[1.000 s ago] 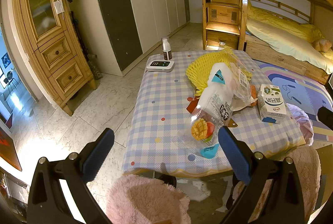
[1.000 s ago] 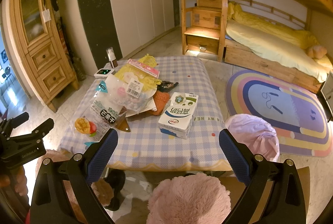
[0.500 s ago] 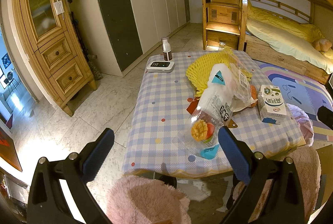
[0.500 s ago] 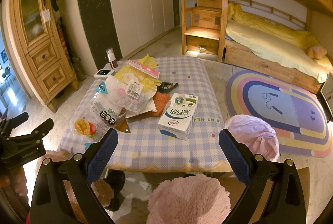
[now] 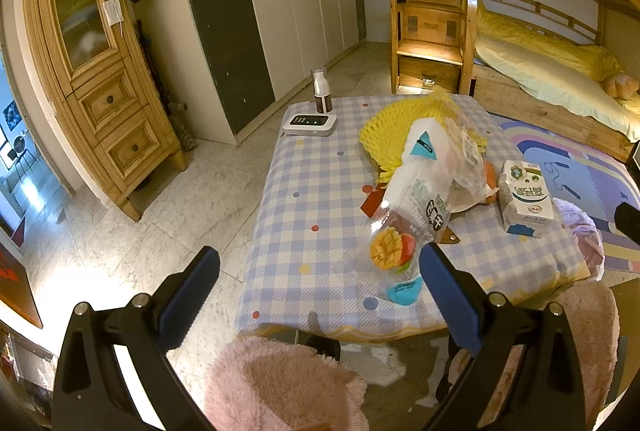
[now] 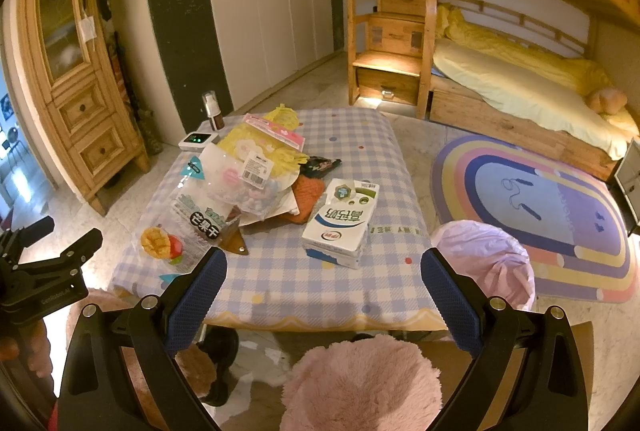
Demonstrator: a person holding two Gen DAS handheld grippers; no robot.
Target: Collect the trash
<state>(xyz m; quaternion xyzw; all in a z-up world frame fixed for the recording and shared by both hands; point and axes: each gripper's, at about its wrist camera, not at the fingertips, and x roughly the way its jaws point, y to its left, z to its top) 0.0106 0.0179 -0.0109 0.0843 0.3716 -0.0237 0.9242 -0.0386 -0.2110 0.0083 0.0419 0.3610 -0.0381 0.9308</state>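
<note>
**Still short of the table, both grippers spread wide and empty**

Ahead and below: trash heaped on the table (image 6: 280, 283), a snack bag (image 5: 404, 223) running long from the near-left corner toward the middle, a milk carton (image 6: 344, 223) beside it toward the right edge. Nearer the bag, left gripper (image 5: 320, 291); nearer the carton, right gripper (image 6: 324, 291). Touching nothing, gripping nothing.

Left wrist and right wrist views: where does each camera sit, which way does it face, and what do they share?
Left wrist: on the left hand-held gripper, facing the table's near-left corner; its own open fingers show.
Right wrist: on the right hand-held gripper, facing the table's near edge; own open fingers and the left hand-held gripper show.
Shared: mango bag, milk carton, wardrobe, bunk bed.
</note>
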